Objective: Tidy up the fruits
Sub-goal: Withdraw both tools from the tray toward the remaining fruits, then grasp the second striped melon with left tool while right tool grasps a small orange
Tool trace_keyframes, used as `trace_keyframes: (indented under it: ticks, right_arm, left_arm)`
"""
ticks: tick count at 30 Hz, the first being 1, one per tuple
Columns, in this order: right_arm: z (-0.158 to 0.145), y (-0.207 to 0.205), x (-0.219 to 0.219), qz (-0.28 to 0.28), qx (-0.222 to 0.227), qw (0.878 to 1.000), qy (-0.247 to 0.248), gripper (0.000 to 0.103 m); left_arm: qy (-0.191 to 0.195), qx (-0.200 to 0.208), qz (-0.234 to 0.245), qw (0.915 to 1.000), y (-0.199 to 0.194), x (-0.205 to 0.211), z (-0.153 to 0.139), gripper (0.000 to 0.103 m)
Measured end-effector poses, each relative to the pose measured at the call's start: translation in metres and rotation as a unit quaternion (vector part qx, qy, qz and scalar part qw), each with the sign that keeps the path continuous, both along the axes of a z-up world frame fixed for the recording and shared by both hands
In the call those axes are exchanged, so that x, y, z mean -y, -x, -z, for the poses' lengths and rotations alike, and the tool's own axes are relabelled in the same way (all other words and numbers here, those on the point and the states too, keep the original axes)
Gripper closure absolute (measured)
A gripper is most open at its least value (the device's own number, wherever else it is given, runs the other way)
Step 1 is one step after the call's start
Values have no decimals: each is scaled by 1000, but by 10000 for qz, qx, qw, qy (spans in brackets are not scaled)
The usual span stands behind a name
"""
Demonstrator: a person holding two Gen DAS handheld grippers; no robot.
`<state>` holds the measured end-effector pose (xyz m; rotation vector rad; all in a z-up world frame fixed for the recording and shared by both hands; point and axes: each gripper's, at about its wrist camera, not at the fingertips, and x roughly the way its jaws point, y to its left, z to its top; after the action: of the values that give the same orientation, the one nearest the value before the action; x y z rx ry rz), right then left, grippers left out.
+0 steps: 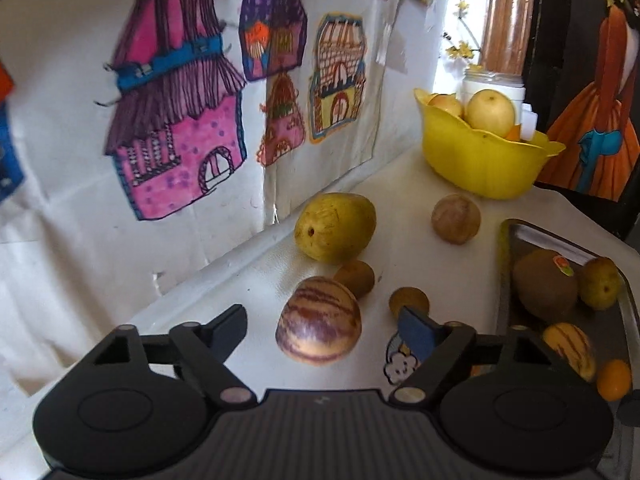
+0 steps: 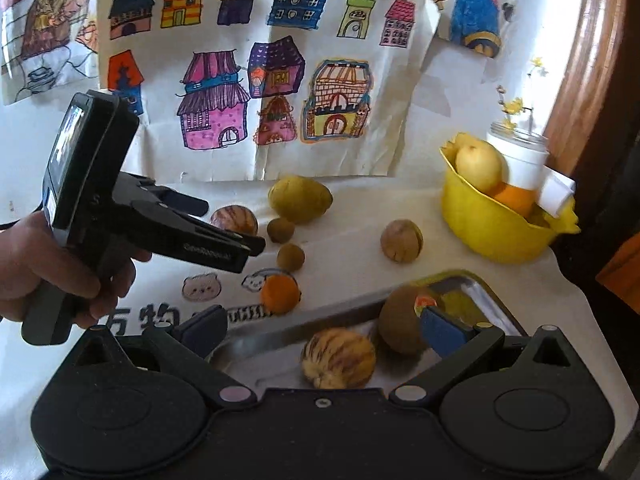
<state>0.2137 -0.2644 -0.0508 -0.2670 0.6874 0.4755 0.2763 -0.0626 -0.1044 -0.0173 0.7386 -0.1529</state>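
Left gripper [image 1: 322,318]: jaws spread wide, nothing pressed between the pads; a purple-striped melon [image 1: 319,322] lies on the white tabletop [image 1: 256,272] in the gap between the fingers, apart from both. From the right wrist view the same tool is seen side-on, gripped by a hand [image 2: 52,268], angled down toward the striped fruit. Beyond it, left to right on the tabletop: a large yellow-green fruit [image 1: 335,227], two small brown round fruits [image 1: 355,278] just beside the melon, a tan round fruit [image 1: 456,219], then a yellow bowl [image 1: 480,160] holding pale yellow fruit [image 1: 491,113]. An orange fruit [image 2: 280,294] sits on the tabletop near the tray's left edge. Right gripper [image 2: 324,332]: jaws likewise wide apart, gripping nothing, held over a metal tray [image 2: 480,292]. In the tray: a yellow striped melon [image 2: 339,358] between the fingers and clear of them, and a brown kiwi with a sticker [image 2: 404,320], whose right side the blue pad of the right finger overlaps; contact cannot be told. Coloured drawings of houses [image 2: 256,92] cover the wall behind.
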Motion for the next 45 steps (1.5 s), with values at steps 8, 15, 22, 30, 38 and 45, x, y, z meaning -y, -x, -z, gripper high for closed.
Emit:
trace_keyframes:
  ticks: [8,15,22,30,38,45]
  right_arm:
    - [5,-29,-14,-211,-50,9997,99,1]
    - [14,-45,-26,-313,-192,9993,48,1]
    - [25,-61,-43,-615,-461,9967,247,4]
    - [48,-77,-63,-958,-994,9894,461,31]
    - [62,-77,-74,-1033,-1184,9862,524,58]
    - [61,-77,-74,-990,-1289,9856,462,70]
  left_arm:
    - [213,-216,93,9995,-22,-4,15,51]
    - [347,-87,185,9992,-22,-10,15,56]
    - [343,38,103,9993,-4,-26,8,56]
    - [369,184,27,9991,15,-40,-6,56]
    - [518,214,37,9984,19,-47,-9,56]
    - [540,157,56,9984,19,-44,-4,56]
